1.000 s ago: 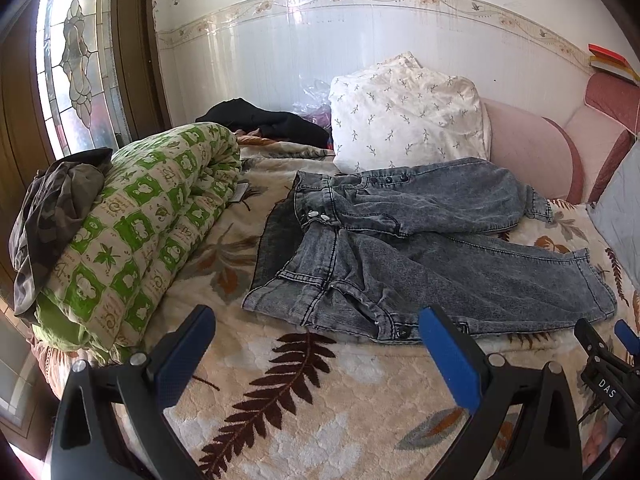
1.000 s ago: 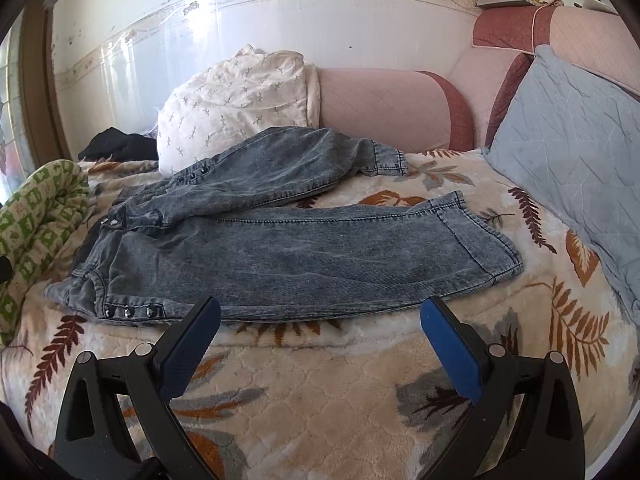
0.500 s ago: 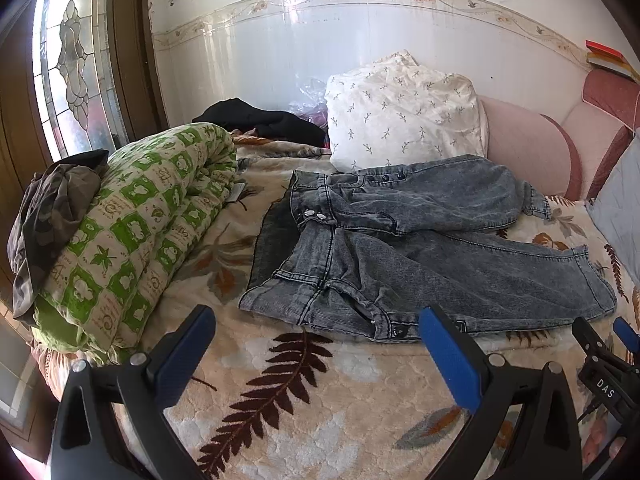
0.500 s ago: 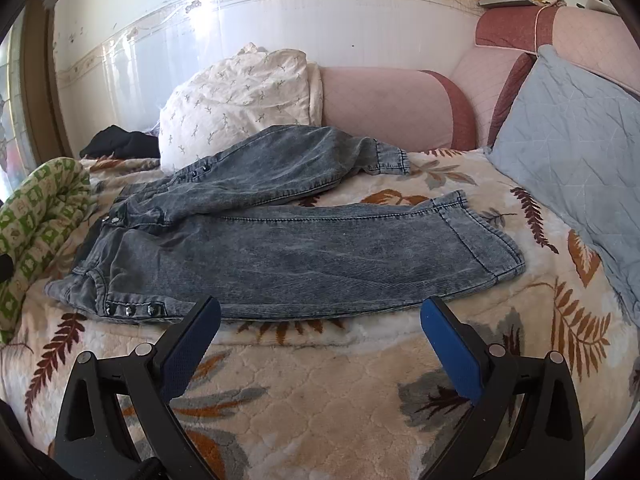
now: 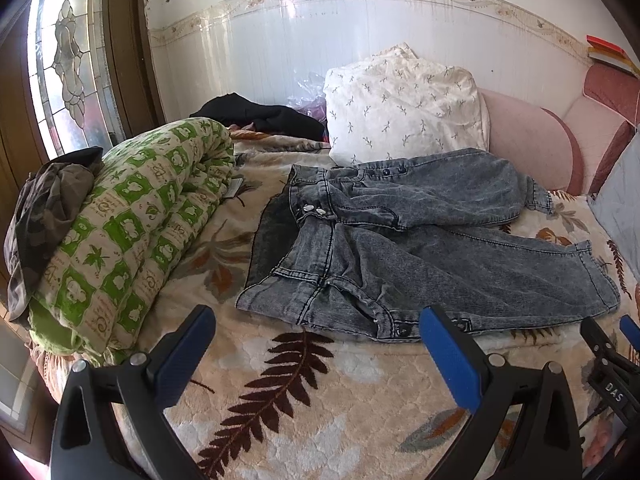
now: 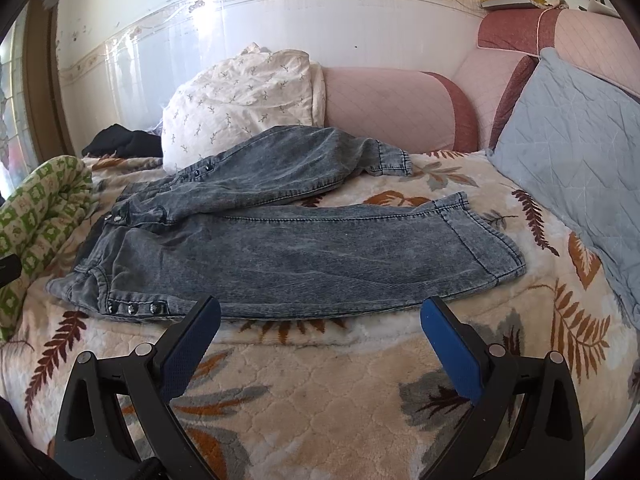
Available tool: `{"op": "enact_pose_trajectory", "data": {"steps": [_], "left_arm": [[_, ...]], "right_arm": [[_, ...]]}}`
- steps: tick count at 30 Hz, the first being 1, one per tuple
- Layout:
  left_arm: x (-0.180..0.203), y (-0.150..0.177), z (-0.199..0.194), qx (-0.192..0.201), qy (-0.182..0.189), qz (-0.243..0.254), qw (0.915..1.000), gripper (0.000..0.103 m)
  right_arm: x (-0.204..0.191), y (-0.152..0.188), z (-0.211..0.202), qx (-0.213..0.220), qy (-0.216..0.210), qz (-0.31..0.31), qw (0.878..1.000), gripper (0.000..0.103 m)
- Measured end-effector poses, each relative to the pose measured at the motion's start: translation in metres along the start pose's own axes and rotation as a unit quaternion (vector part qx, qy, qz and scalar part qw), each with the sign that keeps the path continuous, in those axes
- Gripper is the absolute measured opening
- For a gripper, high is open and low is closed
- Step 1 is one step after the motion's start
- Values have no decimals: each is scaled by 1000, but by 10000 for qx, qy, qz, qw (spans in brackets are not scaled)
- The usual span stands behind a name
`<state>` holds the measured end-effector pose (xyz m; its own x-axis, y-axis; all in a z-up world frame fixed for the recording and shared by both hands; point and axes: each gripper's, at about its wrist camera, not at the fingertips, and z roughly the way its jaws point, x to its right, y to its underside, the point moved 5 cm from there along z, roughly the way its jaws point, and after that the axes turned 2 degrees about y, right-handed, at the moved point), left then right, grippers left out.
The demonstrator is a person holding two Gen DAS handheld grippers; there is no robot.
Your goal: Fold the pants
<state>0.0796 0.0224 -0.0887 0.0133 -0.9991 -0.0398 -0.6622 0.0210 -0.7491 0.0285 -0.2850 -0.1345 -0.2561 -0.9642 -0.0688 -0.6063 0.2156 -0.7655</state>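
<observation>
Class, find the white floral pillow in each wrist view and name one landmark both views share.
Left wrist: white floral pillow sits upper centre-right, behind the jeans.
Right wrist: white floral pillow sits upper centre-left, behind the jeans.
Shared landmark: the green patterned quilt, left in both.
</observation>
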Motion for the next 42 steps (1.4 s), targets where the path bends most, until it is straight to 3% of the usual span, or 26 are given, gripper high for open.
{"op": "enact_pose_trajectory", "data": {"steps": [5,11,15,19,22,26,30,37,42], "left_arm": [[-14,-15,27,-209,-32,119,9997,103],[-54,-78,85,-413,-281,174,9986,103],[-79,-131,136,-546,-516,113,9971,103],[-99,-165,199,-915,-586,-78,9940,103],[-105,-171,239,-1238,-473,-260,9908,103],[-98,-174,282,-1494,-434,-318,9873,103],[-87,-178,319,-1813,-355,-278,9824,102],[-67,-182,363,-2140,248,-496,9752,87],[-37,-175,379,-2289,561,-172,9717,74]], "right_arm": [[9,-3,-3,-34,4,126,9999,101],[33,-47,11,-120,-78,141,9998,101],[56,-116,64,-408,-453,544,9967,101],[89,-185,138,-522,-297,788,9951,101],[123,-212,198,-871,-147,1235,9884,101],[150,-228,257,-1205,-148,1720,9776,96],[136,-242,298,-1360,-147,1473,9796,95],[150,-241,365,-1630,360,1706,9711,94],[138,-223,401,-2140,548,1296,9666,93]]}}
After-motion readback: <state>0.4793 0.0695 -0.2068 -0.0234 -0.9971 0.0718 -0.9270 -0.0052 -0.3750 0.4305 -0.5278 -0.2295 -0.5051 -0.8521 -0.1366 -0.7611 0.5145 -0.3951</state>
